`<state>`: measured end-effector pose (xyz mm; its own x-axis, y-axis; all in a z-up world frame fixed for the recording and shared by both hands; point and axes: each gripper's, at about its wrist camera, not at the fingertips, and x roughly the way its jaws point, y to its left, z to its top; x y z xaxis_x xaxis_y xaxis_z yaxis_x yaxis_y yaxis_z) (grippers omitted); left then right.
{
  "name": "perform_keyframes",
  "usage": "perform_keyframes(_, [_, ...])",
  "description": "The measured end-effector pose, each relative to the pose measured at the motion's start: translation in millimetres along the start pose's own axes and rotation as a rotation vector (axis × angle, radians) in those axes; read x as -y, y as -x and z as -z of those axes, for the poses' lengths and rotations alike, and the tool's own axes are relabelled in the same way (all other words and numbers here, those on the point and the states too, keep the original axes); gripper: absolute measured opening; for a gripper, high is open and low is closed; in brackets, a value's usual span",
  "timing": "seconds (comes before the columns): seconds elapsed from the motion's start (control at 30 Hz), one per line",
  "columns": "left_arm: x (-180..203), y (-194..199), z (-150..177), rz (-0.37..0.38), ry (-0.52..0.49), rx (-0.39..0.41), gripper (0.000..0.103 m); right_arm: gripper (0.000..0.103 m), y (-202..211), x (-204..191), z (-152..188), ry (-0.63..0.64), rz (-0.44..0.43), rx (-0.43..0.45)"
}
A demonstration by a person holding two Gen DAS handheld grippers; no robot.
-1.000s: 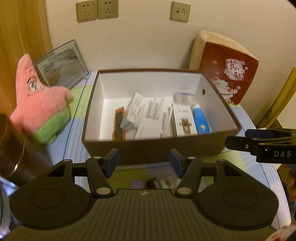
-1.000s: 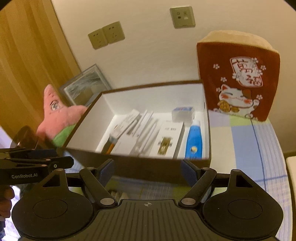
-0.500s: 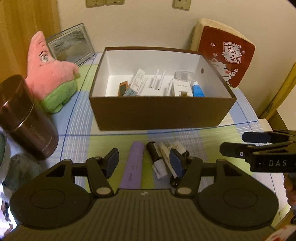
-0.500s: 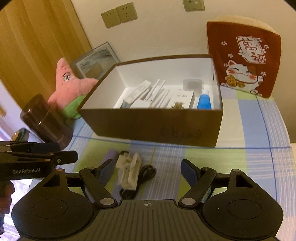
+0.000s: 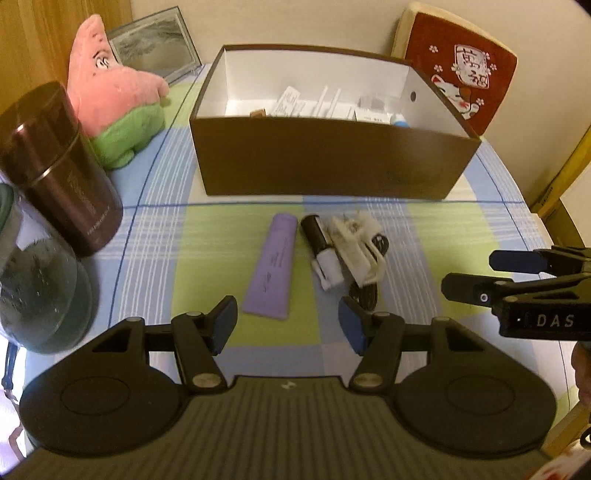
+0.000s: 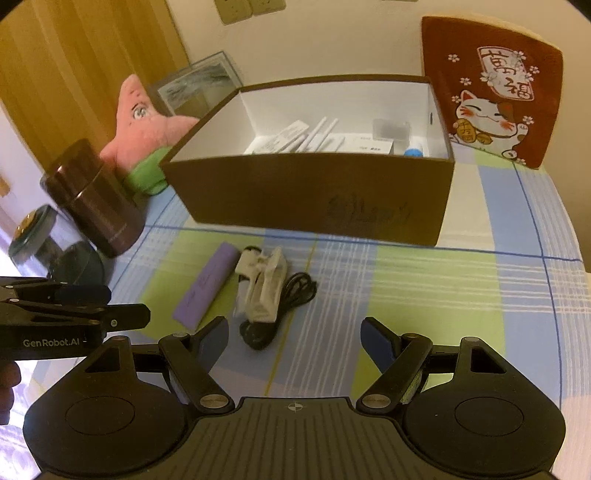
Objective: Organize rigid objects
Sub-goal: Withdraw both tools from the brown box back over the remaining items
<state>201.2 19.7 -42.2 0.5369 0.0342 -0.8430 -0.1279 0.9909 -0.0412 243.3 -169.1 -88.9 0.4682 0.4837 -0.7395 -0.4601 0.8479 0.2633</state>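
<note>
Checked tablecloth (image 5: 461, 236), brown box (image 5: 332, 166) at its far side already holding several small packets and a blue bottle. Left outside, in front of the box: purple tube (image 5: 273, 266), black-and-white marker (image 5: 321, 251), white plug with black cord (image 5: 364, 258), bunched together. Left gripper (image 5: 288, 325) and right gripper (image 6: 293, 341) both hang spread and empty above them. Only the right view shows the wall sockets (image 6: 251, 9); only the left shows the plug's prongs.
</note>
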Motion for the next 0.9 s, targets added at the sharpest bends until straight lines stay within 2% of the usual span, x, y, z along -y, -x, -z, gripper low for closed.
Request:
perform_keyframes(0.3, [-0.2,-5.3,13.3,0.003,0.001,-0.028,0.057,0.076,-8.7,-8.6,13.9,0.014,-0.007,-0.034])
perform_keyframes(0.9, [-1.2,-21.5,16.1,0.014,-0.016,-0.037,0.057,0.075,-24.3,-13.6,17.1,0.031,-0.002,-0.030])
